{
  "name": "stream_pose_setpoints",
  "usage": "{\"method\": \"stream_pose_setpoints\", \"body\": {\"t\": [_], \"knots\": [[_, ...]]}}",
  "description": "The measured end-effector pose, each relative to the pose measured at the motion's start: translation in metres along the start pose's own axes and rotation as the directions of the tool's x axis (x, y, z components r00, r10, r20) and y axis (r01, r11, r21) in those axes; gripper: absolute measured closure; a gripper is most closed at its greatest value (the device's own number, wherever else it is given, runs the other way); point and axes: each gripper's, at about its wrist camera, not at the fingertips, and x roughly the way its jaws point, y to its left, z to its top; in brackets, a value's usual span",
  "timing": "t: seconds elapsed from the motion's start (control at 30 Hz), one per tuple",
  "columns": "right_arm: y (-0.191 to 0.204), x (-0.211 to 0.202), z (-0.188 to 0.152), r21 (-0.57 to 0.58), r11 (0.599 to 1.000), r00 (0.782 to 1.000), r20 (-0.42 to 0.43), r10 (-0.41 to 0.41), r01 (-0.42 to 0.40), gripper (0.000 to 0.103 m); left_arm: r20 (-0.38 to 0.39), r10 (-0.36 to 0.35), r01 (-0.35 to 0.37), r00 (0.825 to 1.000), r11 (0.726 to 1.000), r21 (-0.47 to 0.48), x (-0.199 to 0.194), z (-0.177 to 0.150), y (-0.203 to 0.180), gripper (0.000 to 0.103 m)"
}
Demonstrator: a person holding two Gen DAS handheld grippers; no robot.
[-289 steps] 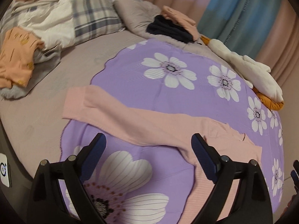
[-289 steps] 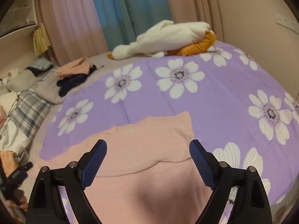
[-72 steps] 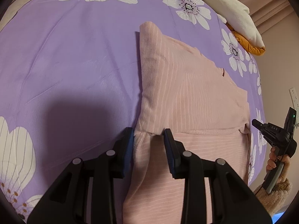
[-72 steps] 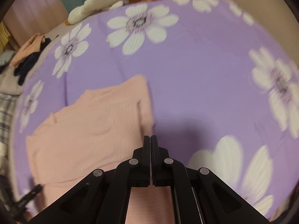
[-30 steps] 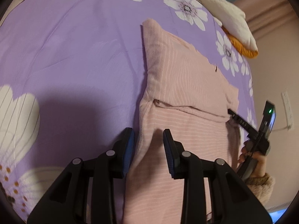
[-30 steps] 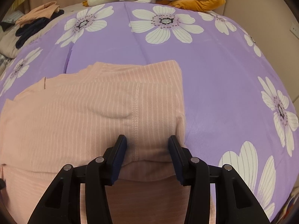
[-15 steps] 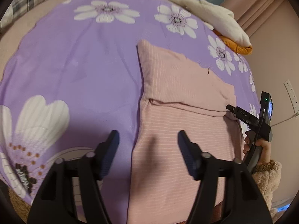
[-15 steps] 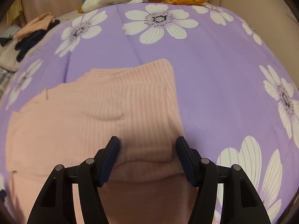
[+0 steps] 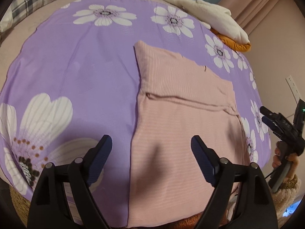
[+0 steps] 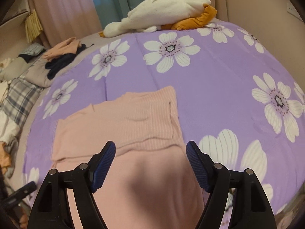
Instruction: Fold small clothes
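Fingers of the left gripper stand wide apart and are opening further, raised above the near part of the pink top with nothing pinched between them; the tool points steeply down at the bed. The right gripper is likewise spreading, empty, angled down over the near half of the same top, its pads clear of the cloth. At the right edge of the left wrist view a hand in a fluffy sleeve grips that right tool by its handle. The pink top lies flat on the purple flowered sheet, folded into a long strip, with one layer doubled back so a straight crosswise edge runs over its middle. Beyond it, at the far side of the bed, rests a white and orange plush toy. Farther left lie a heap of dark and peach clothes and a checked blanket. Pink and blue curtains hang behind.
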Motion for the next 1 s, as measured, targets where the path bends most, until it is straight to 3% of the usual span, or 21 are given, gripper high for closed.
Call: {"method": "stream_pose_setpoints", "body": {"t": [0.17,0.37,0.53,0.63,0.9,1.0], "knots": [[-0.014,-0.016,-0.022,0.071,0.997,0.999,-0.034,0.041,-0.038,0.027,-0.068,-0.019,0.020,0.997,1.000,0.010,0.008,-0.018,0.002,0.018],[-0.028,-0.028,-0.062,0.111,0.994,0.994,-0.108,0.006,0.006,0.027,-0.159,-0.070,0.068,0.985,0.997,-0.023,0.013,-0.043,0.012,0.019],[-0.044,-0.039,-0.090,0.167,0.986,0.987,-0.163,-0.001,0.028,0.027,-0.184,-0.106,0.106,0.977,0.994,-0.010,0.009,-0.059,0.012,0.020],[-0.052,-0.038,-0.105,0.186,0.982,0.978,-0.209,0.001,0.039,0.027,-0.222,-0.163,0.157,0.961,0.987,-0.046,0.010,-0.064,0.015,0.021],[-0.068,-0.029,-0.138,0.261,0.964,0.952,-0.304,0.035,0.048,0.027,-0.288,-0.217,0.206,0.933,0.976,-0.067,0.015,-0.074,0.010,0.046],[-0.063,-0.025,-0.146,0.253,0.967,0.940,-0.334,0.069,0.019,0.036,-0.295,-0.205,0.195,0.933,0.979,-0.063,0.017,-0.077,0.008,0.057]]}}
